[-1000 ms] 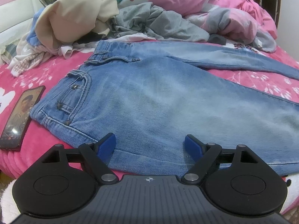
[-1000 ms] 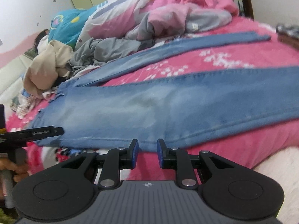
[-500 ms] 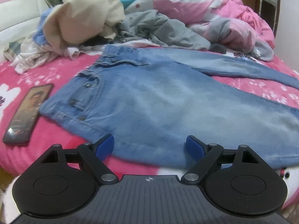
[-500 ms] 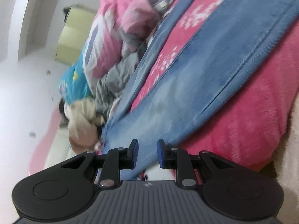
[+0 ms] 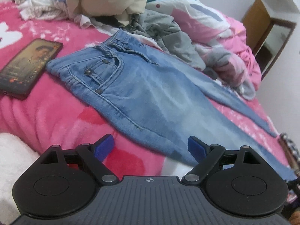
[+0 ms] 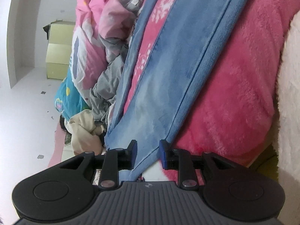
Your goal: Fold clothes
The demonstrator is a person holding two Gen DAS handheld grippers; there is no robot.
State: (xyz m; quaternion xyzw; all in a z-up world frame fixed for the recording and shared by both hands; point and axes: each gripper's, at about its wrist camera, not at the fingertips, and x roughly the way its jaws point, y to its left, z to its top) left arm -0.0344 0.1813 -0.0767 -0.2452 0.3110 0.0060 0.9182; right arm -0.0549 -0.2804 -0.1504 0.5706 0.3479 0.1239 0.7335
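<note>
The right gripper (image 6: 147, 151) has rolled onto its side, its narrow jaws opening astride the near edge of the jeans (image 5: 150, 97), not yet pinching. The left gripper (image 5: 151, 147) spreads wider above the same edge, empty. Beyond the jeans: a phone (image 5: 28, 67), then heaped laundry (image 5: 105, 1). I judge a two-handed fold imminent.

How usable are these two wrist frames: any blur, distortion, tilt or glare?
Left wrist view: fisheye bends the edges, corners dark; jeans fairly sharp at the pocket, softer lower right; faint sheen on the phone. Right wrist view: rolled sideways, so the bed runs vertically; jeans leg soft; white wall bright, without glare.
</note>
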